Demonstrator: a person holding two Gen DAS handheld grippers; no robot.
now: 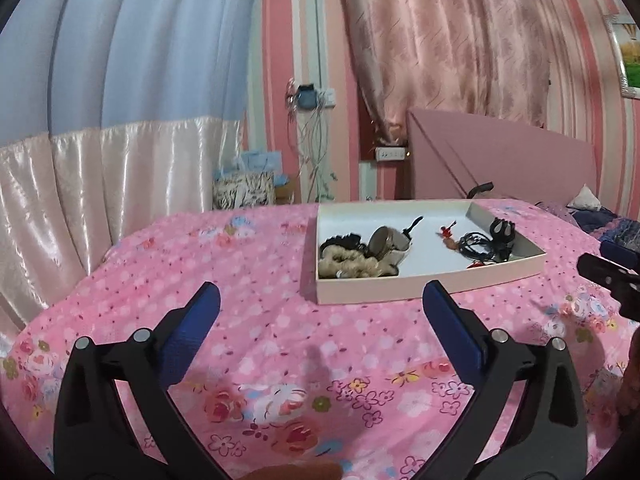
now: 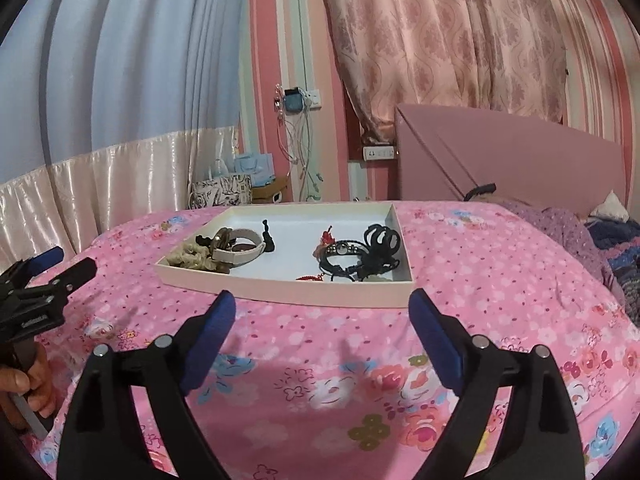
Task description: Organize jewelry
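A shallow white tray [image 1: 424, 288] [image 2: 280, 292] lies on the pink floral bedspread. In it, at the left, lie a beige scrunchie [image 1: 352, 266] [image 2: 192, 258], a black scrunchie [image 1: 340, 240] and a white-strapped watch [image 1: 390, 242] [image 2: 240, 246]. At the right lie a black claw clip [image 1: 502, 232] [image 2: 382, 240], black cord bracelets [image 1: 476, 246] [image 2: 344, 260] and a small red charm [image 1: 446, 232] [image 2: 328, 236]. My left gripper [image 1: 320, 296] is open and empty, just short of the tray's near edge. My right gripper [image 2: 322, 304] is open and empty at the tray's near rim.
The bedspread [image 1: 280, 340] [image 2: 500, 280] covers the bed. A pink headboard [image 1: 500, 160] stands behind the tray at the right. Pillows and dark fabric [image 2: 608, 240] lie at the far right. Gift bags [image 1: 244, 188] and curtains stand beyond the bed's far edge.
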